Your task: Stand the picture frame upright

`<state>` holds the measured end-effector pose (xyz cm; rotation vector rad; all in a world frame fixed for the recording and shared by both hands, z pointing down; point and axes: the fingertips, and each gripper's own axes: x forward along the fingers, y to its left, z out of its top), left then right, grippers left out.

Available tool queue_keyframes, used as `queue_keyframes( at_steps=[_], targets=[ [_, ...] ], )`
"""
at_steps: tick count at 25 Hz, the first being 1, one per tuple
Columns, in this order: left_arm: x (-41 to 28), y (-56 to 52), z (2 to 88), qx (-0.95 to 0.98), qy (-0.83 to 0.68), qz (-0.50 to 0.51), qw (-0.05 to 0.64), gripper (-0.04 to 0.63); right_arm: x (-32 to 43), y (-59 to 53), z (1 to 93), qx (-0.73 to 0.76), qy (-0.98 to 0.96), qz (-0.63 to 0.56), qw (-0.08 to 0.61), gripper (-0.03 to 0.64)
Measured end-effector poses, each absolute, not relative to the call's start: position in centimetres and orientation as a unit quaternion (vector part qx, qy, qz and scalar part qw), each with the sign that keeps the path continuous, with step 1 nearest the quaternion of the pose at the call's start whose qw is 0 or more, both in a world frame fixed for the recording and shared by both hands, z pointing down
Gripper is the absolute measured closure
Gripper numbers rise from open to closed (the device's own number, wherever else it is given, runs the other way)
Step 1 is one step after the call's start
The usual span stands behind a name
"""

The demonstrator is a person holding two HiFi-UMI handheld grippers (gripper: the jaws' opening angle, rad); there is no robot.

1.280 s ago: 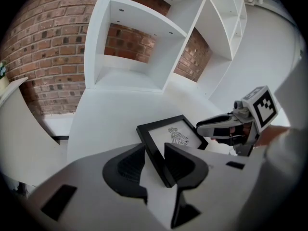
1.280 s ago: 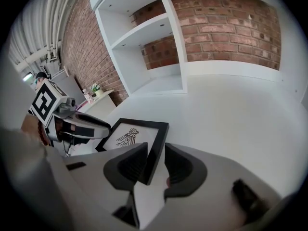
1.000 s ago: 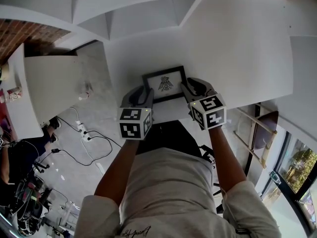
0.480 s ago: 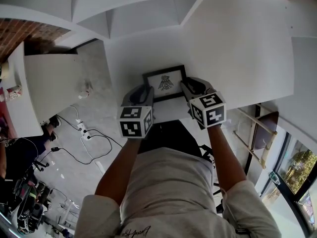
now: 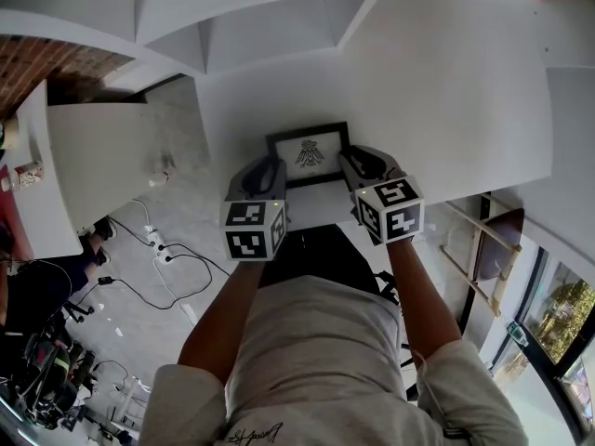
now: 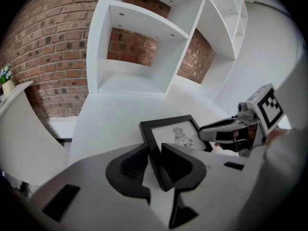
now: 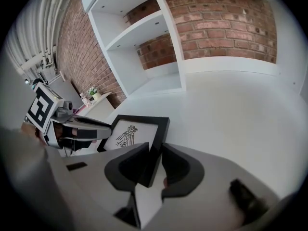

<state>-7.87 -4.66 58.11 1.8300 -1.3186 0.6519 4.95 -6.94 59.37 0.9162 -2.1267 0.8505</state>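
Note:
A black picture frame (image 5: 310,155) with a bird drawing lies flat on the white table (image 5: 437,100), close to its front edge. My left gripper (image 5: 268,170) is at the frame's left side. In the left gripper view the frame's (image 6: 175,131) left rail sits between the jaws of the left gripper (image 6: 155,160). The jaws are closing, and a sliver of gap shows at one pad. My right gripper (image 5: 358,163) is at the frame's right side. In the right gripper view the right gripper (image 7: 155,165) is shut on the right rail of the frame (image 7: 132,131).
A white shelf unit (image 6: 139,57) with open compartments stands at the back of the table against a brick wall (image 7: 226,23). The table's front edge runs just under both grippers. A lower white counter (image 5: 102,165) is at the left, with cables on the floor (image 5: 167,268).
Both grippers have edged slightly forward along the frame's sides. The frame still lies flat in the same place.

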Motion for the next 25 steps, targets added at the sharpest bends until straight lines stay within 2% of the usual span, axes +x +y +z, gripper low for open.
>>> queue_keyframes(
  at_steps=[25],
  targets=[
    [-7.1,-14.8,50.9,0.776,-0.536,0.217,0.251,0.505,6.0,-15.9,52.3,0.424,-0.834,0.257,0.242,0.523]
  ],
)
